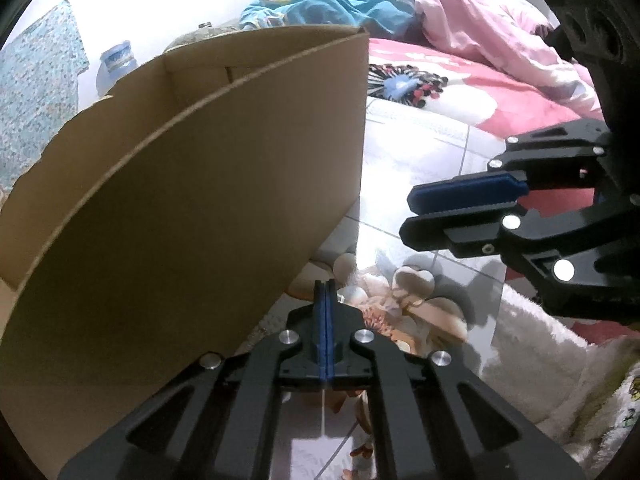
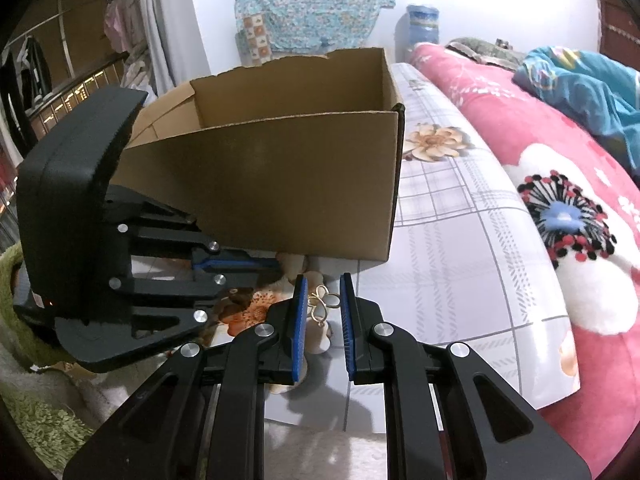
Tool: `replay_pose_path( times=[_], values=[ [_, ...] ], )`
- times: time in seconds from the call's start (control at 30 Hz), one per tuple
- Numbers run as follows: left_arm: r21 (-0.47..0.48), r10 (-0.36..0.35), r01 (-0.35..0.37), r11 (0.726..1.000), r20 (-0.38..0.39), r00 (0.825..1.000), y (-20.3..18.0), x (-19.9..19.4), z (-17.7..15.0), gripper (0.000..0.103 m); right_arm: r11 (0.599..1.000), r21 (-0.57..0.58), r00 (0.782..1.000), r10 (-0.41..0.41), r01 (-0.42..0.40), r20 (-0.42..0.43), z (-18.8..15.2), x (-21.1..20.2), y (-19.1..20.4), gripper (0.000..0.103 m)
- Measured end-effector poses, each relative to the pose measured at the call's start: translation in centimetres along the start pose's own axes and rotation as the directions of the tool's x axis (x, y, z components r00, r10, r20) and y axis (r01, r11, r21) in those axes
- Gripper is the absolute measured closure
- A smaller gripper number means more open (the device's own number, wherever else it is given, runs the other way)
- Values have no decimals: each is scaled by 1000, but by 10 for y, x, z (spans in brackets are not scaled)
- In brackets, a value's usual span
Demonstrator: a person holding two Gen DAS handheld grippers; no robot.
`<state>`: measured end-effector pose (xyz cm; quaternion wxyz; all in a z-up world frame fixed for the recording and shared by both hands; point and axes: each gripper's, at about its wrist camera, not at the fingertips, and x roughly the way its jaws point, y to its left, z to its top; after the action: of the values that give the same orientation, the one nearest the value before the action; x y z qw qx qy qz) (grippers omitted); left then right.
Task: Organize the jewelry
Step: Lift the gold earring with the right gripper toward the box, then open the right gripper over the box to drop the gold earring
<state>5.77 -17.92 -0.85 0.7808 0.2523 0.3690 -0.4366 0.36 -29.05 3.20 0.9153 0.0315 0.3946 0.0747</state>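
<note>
A small gold wire ornament (image 2: pixel 322 305), looped like a flower, sits between the blue pads of my right gripper (image 2: pixel 323 280), touching both, so the gripper is shut on it. An open cardboard box (image 2: pixel 280 184) stands on the bed just beyond, its near wall facing me. My left gripper (image 1: pixel 325 283) has its blue pads pressed together with nothing visible between them, close to the box's (image 1: pixel 200 180) lower right corner. In the right wrist view the left gripper (image 2: pixel 278 266) reaches in from the left under the box's edge. In the left wrist view the right gripper (image 1: pixel 406 216) comes in from the right.
The box rests on a checked sheet (image 2: pixel 460 248) with flower prints. A pink floral quilt (image 2: pixel 560 184) and a blue blanket (image 2: pixel 592 84) lie to the right. A white fluffy cloth (image 1: pixel 532 360) lies near the grippers and a green mat (image 2: pixel 36 420) sits lower left. A blue vase (image 2: pixel 422 26) stands behind.
</note>
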Motion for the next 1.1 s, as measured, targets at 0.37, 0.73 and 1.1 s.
replay_pose_path(
  times=[0.37, 0.73, 1.1],
  values=[
    [-72, -14, 19, 997, 78, 997, 6, -37, -5, 103, 1000, -11, 1000, -15, 16, 24, 0, -12, 8, 89],
    [-230, -69, 132, 964, 264, 962, 44, -118, 9, 103, 998, -44, 993, 45, -41, 107, 30, -40, 17, 89],
    [-451, -74, 196, 871, 275, 959, 137, -125, 31, 103, 964, -49, 954, 266, -262, 138, 116, -7, 13, 89]
  ],
)
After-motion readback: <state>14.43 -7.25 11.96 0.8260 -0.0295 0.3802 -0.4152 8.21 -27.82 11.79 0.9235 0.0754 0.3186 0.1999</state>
